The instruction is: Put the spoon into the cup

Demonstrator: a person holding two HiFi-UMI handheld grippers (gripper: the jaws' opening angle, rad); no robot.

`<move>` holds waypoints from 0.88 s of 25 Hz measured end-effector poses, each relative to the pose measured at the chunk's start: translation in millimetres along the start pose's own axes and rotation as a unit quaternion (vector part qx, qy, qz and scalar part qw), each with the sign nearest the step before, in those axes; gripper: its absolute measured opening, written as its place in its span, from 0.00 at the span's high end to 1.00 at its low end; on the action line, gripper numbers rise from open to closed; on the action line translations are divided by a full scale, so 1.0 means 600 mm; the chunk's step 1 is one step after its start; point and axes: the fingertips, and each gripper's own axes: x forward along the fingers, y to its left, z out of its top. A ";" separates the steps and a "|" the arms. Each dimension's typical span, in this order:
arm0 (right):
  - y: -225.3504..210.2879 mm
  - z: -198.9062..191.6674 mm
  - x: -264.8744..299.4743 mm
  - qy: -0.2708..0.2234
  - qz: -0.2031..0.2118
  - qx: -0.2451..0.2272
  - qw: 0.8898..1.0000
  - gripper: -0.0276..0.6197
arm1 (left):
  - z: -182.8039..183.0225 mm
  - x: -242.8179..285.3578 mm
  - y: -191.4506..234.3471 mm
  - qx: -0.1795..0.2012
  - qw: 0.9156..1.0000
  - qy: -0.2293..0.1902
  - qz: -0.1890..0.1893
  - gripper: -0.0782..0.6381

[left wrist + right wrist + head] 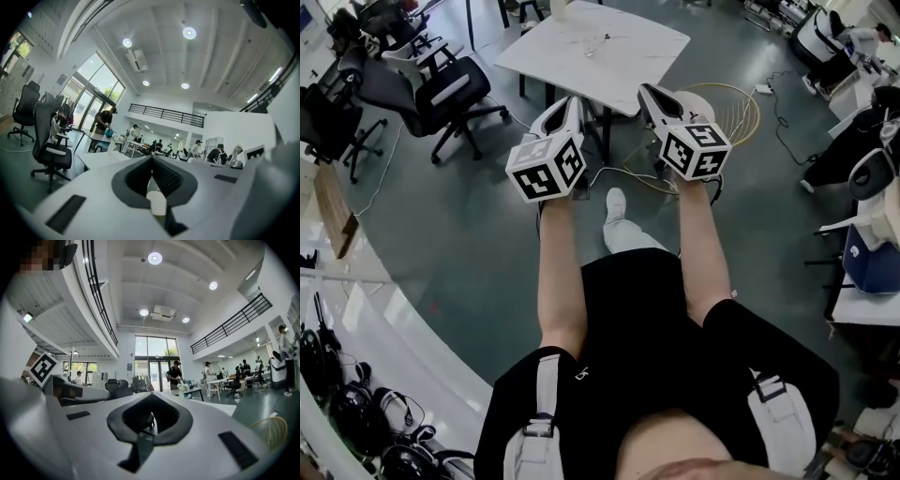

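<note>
A white table (628, 66) stands ahead of me, beyond both grippers. A thin small item, possibly the spoon (598, 42), lies near its middle. A white object (560, 9) at the table's far edge may be the cup; I cannot tell. My left gripper (572, 101) and right gripper (649, 91) are held level side by side, short of the table, over the floor. In the left gripper view the left gripper (151, 158) has its jaws meeting at the tips. In the right gripper view the right gripper (149, 395) is likewise shut. Neither holds anything that I can make out.
Black office chairs (441, 89) stand to the left of the table. A yellow wire hoop (727, 112) and cables lie on the floor at the right. A curved white counter (384, 328) with headsets runs along the lower left. People work at distant tables (187, 391).
</note>
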 end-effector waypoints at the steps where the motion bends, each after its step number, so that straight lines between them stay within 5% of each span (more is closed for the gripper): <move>1: -0.003 -0.003 0.008 -0.002 0.003 -0.002 1.000 0.95 | 0.000 0.010 0.004 -0.005 1.000 -0.003 -0.002 0.87; 9: -0.110 -0.028 0.105 -0.006 -0.013 -0.007 1.000 0.95 | -0.015 0.156 0.059 -0.013 1.000 0.007 -0.012 0.87; 14: -0.231 -0.033 0.181 -0.003 -0.022 0.012 1.000 0.95 | -0.038 0.292 0.061 -0.063 0.997 0.015 -0.038 0.87; 19: -0.340 -0.086 0.329 0.024 -0.017 0.060 0.998 0.95 | -0.060 0.425 0.104 0.013 0.998 0.060 0.025 0.87; 22: -0.368 -0.129 0.443 0.039 -0.002 0.088 0.995 0.95 | -0.071 0.505 0.163 0.007 0.996 0.082 0.047 0.87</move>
